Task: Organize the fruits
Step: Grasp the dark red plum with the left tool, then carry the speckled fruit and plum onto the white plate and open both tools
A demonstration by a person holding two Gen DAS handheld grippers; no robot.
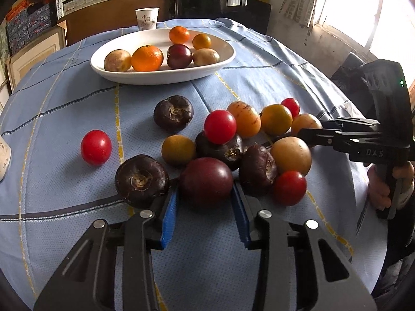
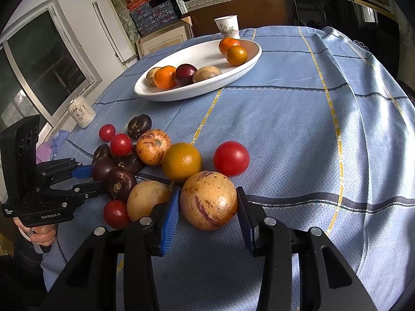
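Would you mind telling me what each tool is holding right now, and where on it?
Left tool: smooth dark purple fruit, gripped across its sides. Right tool: tan purple-streaked fruit, likewise.

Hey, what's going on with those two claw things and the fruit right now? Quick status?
Left gripper jaws clamped on dark purple fruit. Right gripper jaws clamped on speckled yellow fruit. Both fruits on cloth, pile crowding them. White dish ahead, part filled.

Both wrist views look steeply down, close over the desk (image 1: 64, 98); shared: fruit pile, white dish (image 1: 160, 76).
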